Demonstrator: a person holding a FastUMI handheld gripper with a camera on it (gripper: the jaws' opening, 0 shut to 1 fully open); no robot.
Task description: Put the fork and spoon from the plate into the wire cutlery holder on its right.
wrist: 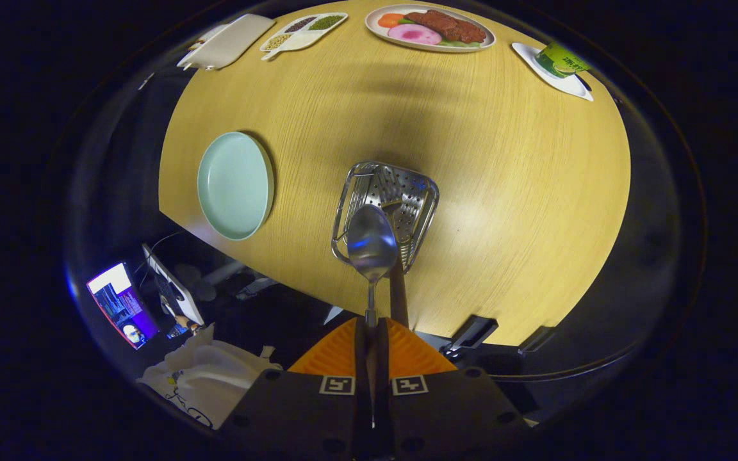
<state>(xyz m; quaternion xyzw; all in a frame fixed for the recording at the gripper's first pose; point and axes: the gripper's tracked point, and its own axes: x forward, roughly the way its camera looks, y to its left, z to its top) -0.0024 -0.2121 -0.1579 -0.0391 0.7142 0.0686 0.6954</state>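
Observation:
I look straight down on a round wooden table [510, 192]. My gripper [372, 328] is shut on the thin handle of a metal spoon [372, 243]. The spoon's bowl points away from the fingers and hangs above the near rim of the perforated metal cutlery holder [407, 186]. A brown handle [398, 291] rises out of the holder right beside the spoon; its head is hidden inside, so I cannot tell whether it is the fork. To the left of the holder lies the pale green plate [236, 184] with nothing on it.
Across the table stand a plate of food [430, 29], a divided white dish [305, 31], a white tray [228, 41] and a green cup on a saucer [558, 64]. Beside the table's near edge are a lit screen [122, 304] and white cloth [209, 378].

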